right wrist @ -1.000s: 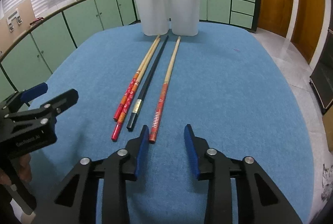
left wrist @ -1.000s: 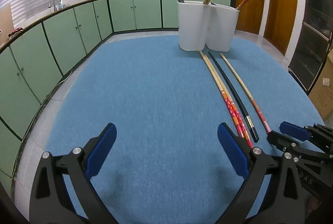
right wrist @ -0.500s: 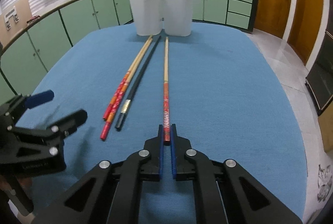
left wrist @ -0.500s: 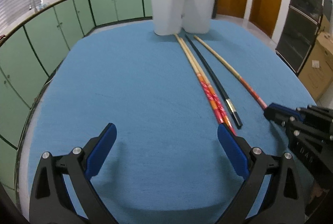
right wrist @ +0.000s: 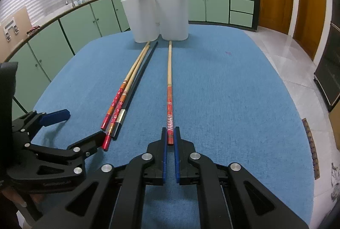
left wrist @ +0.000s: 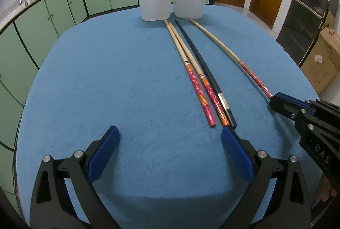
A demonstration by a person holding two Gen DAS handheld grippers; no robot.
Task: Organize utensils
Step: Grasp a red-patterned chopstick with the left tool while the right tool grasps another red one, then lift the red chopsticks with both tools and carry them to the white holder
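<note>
The right gripper (right wrist: 170,139) is clamped on the red end of a single chopstick (right wrist: 169,71) lying on the blue table mat (right wrist: 233,101), its tip toward the white holder (right wrist: 157,16) at the far edge. Three more chopsticks (right wrist: 127,93) lie just left, beside the open left gripper (right wrist: 80,129).

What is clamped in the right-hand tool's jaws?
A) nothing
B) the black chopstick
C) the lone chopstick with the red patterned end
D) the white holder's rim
C: the right gripper is closed on the red end of the lone chopstick, apart from the other three.
</note>
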